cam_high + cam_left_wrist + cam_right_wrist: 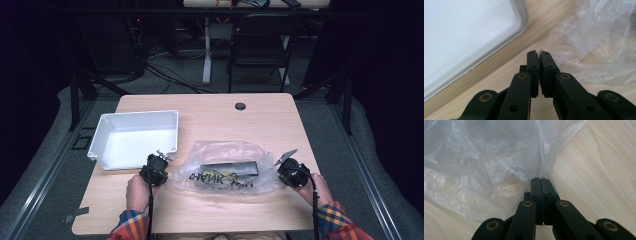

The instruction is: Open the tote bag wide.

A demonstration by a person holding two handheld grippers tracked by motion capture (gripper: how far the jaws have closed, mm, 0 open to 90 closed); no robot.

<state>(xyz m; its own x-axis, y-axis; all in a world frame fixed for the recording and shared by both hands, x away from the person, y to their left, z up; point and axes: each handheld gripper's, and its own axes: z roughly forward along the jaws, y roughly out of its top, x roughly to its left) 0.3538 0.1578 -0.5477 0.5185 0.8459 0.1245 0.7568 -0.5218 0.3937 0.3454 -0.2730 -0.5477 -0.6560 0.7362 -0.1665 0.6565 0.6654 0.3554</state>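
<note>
Left gripper: my left gripper [539, 53] has its 2 jaws closed together on the thin left edge of the plastic bag [599, 47]; a sliver of film shows pinched at the tips. In the high view it [162, 156] sits at the bag's left end.
Right gripper: my right gripper [540, 179] has its jaws pressed together on a fold of the bag [481, 157] at its right edge. In the high view it [283, 161] sits at the bag's right end.
Bag position: clear plastic bag [225, 167] lies crumpled on the wooden table [260, 125], near the front middle, stretched between my 2 grippers.
Bag contents: 1 flat dark rectangular item [230, 168] lies inside, near the middle.
Writing: black lettering on the bag [215, 177] appears upside down; it looks like "THANK YOU", with a yellowish mark in it, but I cannot read it with certainty.
White tray [102, 131]: stands on the table just behind my left gripper, beside the bag, apart from it; its rounded corner [522, 17] shows in the left gripper view.
Table detail: 1 dark round cap [240, 106] sits near the far edge.
</note>
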